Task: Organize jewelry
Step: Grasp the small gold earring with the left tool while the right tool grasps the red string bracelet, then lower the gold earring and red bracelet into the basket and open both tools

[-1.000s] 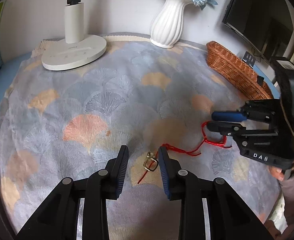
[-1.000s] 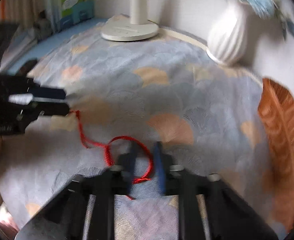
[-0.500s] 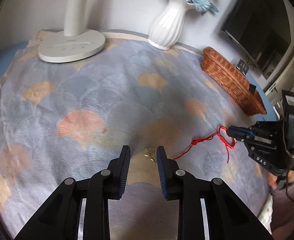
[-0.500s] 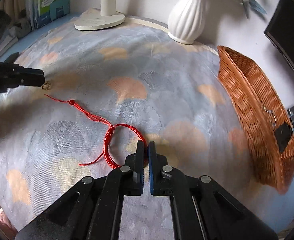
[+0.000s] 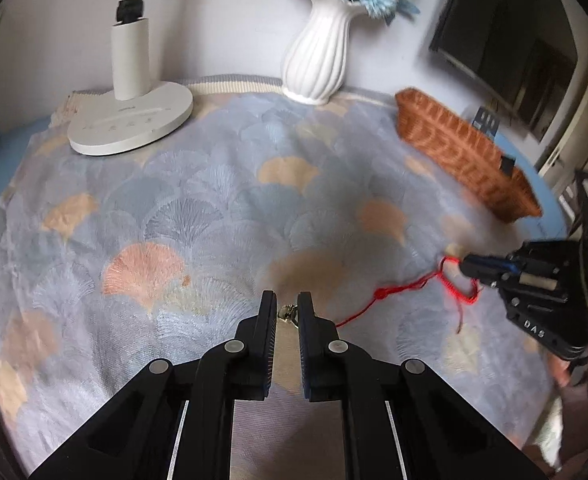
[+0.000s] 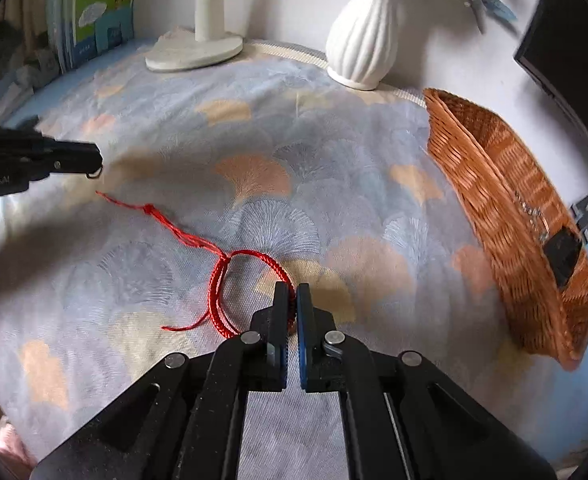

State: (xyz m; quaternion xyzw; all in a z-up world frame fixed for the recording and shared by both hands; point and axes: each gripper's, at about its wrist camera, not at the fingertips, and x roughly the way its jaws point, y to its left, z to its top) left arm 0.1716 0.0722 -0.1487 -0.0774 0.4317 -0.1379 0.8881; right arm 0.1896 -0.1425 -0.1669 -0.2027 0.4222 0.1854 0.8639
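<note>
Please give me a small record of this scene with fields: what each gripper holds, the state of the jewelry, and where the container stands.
left gripper: jaws have just closed on the gold clasp
right gripper: shut on the red cord bracelet
bracelet state: loop near right gripper, cord running across the patterned cloth toward the clasp
container: wicker basket, right side of the cloth
basket contents: something small and metallic, unclear

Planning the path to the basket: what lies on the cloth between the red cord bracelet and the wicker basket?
Nothing. In the right wrist view the patterned cloth is bare from the red cord bracelet to the wicker basket.
</note>
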